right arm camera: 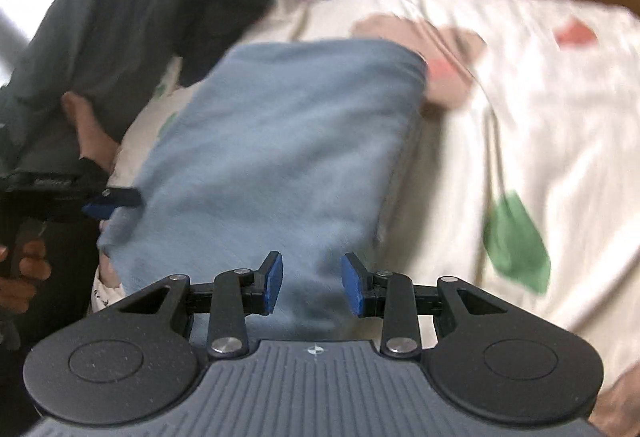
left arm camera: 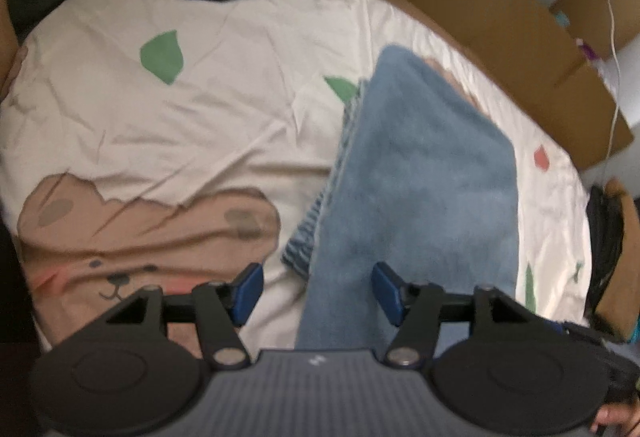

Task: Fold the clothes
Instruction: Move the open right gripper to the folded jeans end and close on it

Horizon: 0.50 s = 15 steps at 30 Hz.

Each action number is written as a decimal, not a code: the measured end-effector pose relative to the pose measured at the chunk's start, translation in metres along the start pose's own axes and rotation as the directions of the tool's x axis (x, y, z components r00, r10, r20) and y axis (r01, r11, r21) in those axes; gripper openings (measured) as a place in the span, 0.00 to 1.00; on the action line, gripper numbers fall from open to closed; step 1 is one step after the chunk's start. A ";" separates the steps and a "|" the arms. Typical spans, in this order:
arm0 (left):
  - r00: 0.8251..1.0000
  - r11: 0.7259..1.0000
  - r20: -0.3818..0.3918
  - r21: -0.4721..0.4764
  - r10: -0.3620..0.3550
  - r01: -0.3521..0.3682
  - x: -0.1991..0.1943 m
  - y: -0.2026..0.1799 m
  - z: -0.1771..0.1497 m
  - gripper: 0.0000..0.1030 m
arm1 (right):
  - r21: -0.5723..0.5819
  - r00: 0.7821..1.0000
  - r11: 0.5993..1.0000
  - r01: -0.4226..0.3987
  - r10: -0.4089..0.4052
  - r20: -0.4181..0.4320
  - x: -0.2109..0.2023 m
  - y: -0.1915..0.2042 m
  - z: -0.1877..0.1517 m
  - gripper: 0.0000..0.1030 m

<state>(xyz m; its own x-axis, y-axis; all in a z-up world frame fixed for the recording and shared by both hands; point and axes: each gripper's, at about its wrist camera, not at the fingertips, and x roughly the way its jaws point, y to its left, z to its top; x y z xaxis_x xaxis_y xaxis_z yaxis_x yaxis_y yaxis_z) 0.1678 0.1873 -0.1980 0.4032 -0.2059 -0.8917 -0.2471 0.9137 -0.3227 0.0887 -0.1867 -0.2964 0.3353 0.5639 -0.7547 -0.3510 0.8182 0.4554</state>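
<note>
The folded blue towel (left arm camera: pixel 420 173) lay on the bed (left arm camera: pixel 200 109). Both grippers, left (left arm camera: pixel 318 291) and right (right arm camera: pixel 312 285), had empty, apart jaws. A careless grab might undo the folds.

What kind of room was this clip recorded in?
Most likely a bedroom at home: the folded blue terry towel lies on a bed with a cream bear-print sheet, brown cardboard boxes stand beside it, and dark clothes are heaped at one end.
</note>
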 end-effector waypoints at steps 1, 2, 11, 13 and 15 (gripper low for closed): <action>1.000 1.000 -0.016 0.006 -0.011 0.011 0.002 -0.001 -0.002 0.65 | 0.027 1.000 1.000 -0.006 0.006 -0.005 0.002 -0.005 -0.004 0.39; 0.999 1.000 -0.032 0.010 -0.016 0.016 0.004 -0.001 -0.003 0.69 | 0.048 1.000 0.999 -0.017 0.018 -0.008 0.003 -0.008 -0.006 0.39; 0.996 0.999 -0.092 0.041 0.000 0.004 0.016 -0.010 -0.018 0.50 | 0.171 0.996 0.982 -0.074 0.081 -0.034 0.016 -0.024 -0.021 0.42; 0.997 0.998 -0.078 0.058 0.019 -0.015 0.014 -0.011 -0.020 0.35 | 0.186 0.996 0.980 -0.072 0.082 -0.046 0.020 -0.026 -0.022 0.44; 0.998 0.998 -0.064 0.054 0.015 -0.011 0.009 -0.010 -0.021 0.23 | 0.197 0.995 0.978 -0.072 0.085 -0.059 0.022 -0.027 -0.023 0.45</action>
<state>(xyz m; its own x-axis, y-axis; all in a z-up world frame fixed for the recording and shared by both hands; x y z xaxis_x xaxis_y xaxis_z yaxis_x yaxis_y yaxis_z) 0.1558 0.1690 -0.2097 0.3418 -0.2145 -0.9150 -0.2033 0.9337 -0.2948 0.0849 -0.1990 -0.3361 0.2524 0.6240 -0.7395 -0.1947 0.7814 0.5929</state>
